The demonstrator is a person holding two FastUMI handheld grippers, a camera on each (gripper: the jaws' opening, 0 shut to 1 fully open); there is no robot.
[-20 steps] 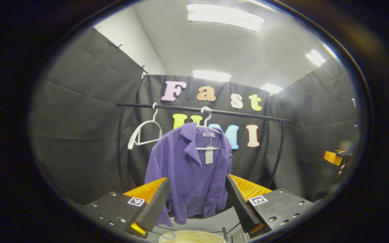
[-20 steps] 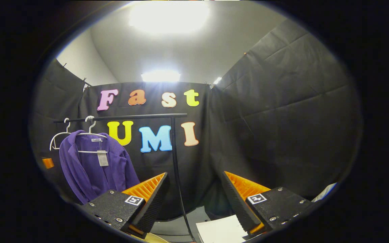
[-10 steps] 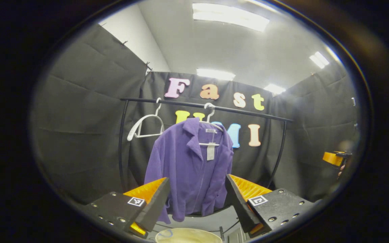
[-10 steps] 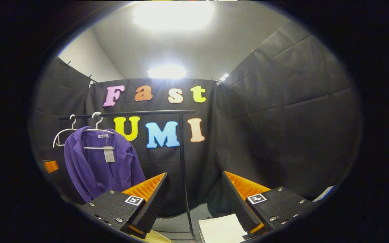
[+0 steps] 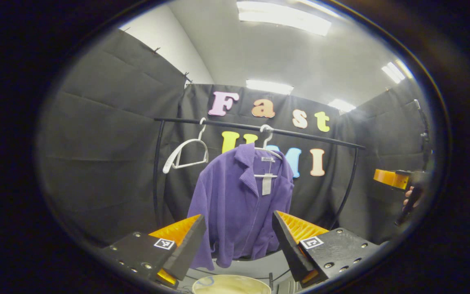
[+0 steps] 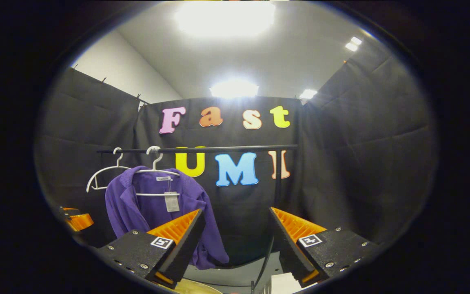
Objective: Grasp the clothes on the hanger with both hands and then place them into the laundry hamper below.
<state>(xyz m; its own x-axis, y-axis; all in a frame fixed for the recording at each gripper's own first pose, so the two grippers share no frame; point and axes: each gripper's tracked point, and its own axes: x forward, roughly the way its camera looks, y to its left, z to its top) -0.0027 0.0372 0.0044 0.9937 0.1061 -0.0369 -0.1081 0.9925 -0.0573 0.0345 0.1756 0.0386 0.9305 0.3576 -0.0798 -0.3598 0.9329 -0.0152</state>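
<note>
Both views have swung toward the purple ribbed jacket (image 5: 241, 204). The left hand-held gripper (image 5: 237, 239) and right hand-held gripper (image 6: 235, 237) stand released, empty. The jacket hangs ahead on its white hanger (image 5: 265, 153), so the approach continues.

Black rail (image 5: 300, 135) (spare hanger (image 5: 186, 153) beside).

The left gripper (image 5: 239, 234) is held level with its jaws spread wide; the right gripper (image 6: 235, 230) is likewise held agape.
</note>
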